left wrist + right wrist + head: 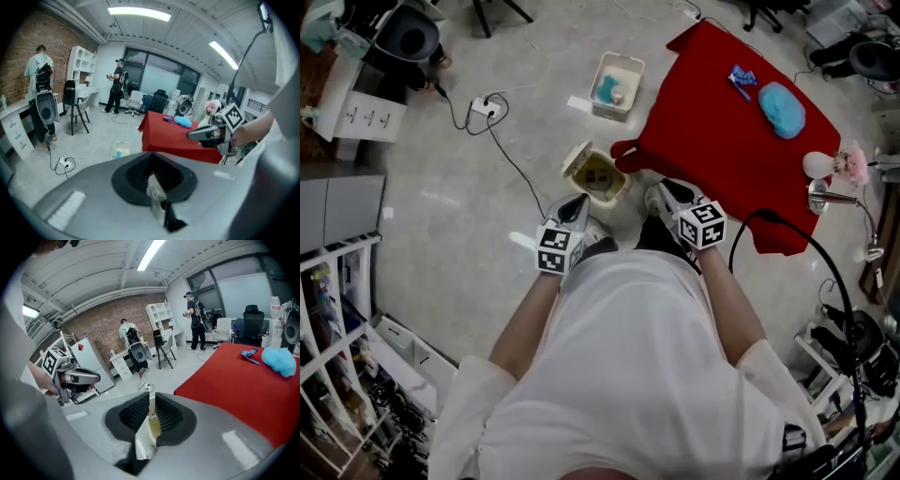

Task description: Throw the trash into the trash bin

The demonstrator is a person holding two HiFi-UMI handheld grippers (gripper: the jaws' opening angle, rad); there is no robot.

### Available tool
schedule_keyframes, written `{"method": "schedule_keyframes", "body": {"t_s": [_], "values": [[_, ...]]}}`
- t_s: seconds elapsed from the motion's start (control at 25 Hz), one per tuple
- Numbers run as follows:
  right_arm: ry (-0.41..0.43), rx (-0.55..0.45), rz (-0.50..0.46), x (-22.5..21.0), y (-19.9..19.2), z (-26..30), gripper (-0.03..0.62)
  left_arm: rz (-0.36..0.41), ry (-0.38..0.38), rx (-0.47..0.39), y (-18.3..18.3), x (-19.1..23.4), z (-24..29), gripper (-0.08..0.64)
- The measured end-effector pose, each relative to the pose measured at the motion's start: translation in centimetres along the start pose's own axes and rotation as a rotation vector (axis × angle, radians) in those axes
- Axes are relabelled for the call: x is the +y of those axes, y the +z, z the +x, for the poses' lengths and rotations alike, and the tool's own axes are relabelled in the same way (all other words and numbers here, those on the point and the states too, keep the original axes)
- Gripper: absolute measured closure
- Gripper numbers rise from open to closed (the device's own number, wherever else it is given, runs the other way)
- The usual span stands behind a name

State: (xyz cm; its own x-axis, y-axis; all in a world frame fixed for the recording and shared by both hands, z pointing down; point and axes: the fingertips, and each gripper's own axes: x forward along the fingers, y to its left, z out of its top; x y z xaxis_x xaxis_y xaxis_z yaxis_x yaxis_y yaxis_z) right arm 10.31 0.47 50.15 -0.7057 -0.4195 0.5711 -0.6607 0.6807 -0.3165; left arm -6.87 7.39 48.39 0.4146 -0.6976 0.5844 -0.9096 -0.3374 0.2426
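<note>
A small cream trash bin (598, 176) stands on the floor with its lid tipped up, beside the corner of the red-clothed table (722, 131). Some scraps lie in its dark inside. My left gripper (578, 203) hovers just near and left of the bin, jaws together and empty (150, 157). My right gripper (662, 191) hangs at the bin's right, next to the cloth; a narrow gap shows between its jaws (152, 397), nothing in it. Part of the cream bin (149, 432) shows below the jaws. On the table lie a blue fluffy lump (781, 108) and a blue wrapper (742, 79).
A white open box (617, 84) with blue stuff sits on the floor beyond the bin. A power strip (487, 108) and its cable trail left. A lamp (834, 197) and black cable stand at the right. Two people (41, 93) stand far off by desks and chairs.
</note>
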Motion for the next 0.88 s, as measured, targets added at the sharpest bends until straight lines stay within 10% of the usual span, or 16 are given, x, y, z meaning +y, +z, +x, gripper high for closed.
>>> {"method": "schedule_keyframes", "body": {"t_s": [0.88], "values": [[-0.142,-0.021,0.017,-20.8,3.8,-6.4,0.513,-0.075,0.096,0.004,3.9,-5.0,9.0,0.555]]}}
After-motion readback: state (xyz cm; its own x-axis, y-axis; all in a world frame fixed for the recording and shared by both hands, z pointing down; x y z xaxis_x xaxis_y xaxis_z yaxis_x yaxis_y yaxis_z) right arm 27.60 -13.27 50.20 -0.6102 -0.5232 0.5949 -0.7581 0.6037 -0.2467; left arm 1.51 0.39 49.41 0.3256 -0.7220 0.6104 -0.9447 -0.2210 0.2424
